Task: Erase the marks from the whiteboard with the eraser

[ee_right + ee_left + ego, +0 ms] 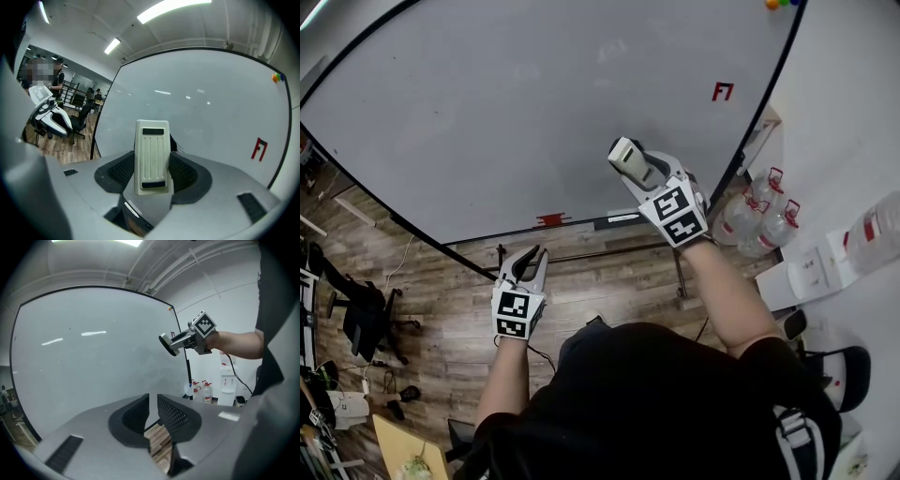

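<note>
A large whiteboard [534, 103] fills the head view; a red mark [722, 91] sits near its right edge, also visible as the red mark [258, 149] in the right gripper view. My right gripper [630, 167] is shut on a cream-white eraser [626, 157], held just in front of the board, left of and below the mark. The eraser [152, 156] stands upright between the jaws. My left gripper [532, 261] hangs lower, below the board's bottom edge, jaws nearly together with nothing between them. From the left gripper view the right gripper [176, 342] with the eraser [167, 344] is at the board's right side.
Water bottles [761, 217] stand on the floor right of the board. Coloured magnets [780, 4] sit at the board's top right corner. An office chair [361, 314] stands on the wooden floor at left. A person [51, 82] stands far left in the right gripper view.
</note>
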Demonstrator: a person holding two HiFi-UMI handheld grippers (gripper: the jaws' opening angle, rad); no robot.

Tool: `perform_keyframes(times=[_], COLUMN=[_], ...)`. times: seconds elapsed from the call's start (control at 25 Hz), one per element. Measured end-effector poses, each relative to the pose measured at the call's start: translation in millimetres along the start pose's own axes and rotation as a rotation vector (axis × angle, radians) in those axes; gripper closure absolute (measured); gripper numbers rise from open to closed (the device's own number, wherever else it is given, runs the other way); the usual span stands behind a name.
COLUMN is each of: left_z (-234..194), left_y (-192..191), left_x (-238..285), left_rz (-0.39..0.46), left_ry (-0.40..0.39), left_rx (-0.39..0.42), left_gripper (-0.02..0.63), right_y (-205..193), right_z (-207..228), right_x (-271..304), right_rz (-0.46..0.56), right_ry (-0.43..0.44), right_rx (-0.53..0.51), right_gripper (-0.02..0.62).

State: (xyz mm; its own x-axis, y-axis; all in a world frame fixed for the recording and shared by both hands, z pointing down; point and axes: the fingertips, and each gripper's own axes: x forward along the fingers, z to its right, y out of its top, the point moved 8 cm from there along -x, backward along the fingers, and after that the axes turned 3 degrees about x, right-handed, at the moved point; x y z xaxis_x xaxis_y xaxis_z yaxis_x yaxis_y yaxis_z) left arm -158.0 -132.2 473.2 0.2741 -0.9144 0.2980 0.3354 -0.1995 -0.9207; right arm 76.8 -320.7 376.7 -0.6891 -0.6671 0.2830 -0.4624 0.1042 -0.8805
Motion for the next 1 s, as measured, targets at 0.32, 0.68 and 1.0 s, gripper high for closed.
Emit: perform_keyframes(times=[0.32,0.68,1.0], left_z=[22,39,55], left_y=[10,14,20], left_x=[-4,-6,-6], left_rz=[0.003,0.007,0.007], left_ry=[-0.008,-0.011,-0.021], left_rx=[0.015,0.0,-0.003], left_gripper=[0.541,0.541,0.541], right_y=[-25,-58,-78], right_z=[2,3,4], right_x=[-29,-56,-74], right_rz=[-0.022,-0.07,-0.065], right_ry=[-0.002,-0.004,-0.007], right_rx=[0.035,0.08,0.129], right_gripper=[0.368,0.368,0.368])
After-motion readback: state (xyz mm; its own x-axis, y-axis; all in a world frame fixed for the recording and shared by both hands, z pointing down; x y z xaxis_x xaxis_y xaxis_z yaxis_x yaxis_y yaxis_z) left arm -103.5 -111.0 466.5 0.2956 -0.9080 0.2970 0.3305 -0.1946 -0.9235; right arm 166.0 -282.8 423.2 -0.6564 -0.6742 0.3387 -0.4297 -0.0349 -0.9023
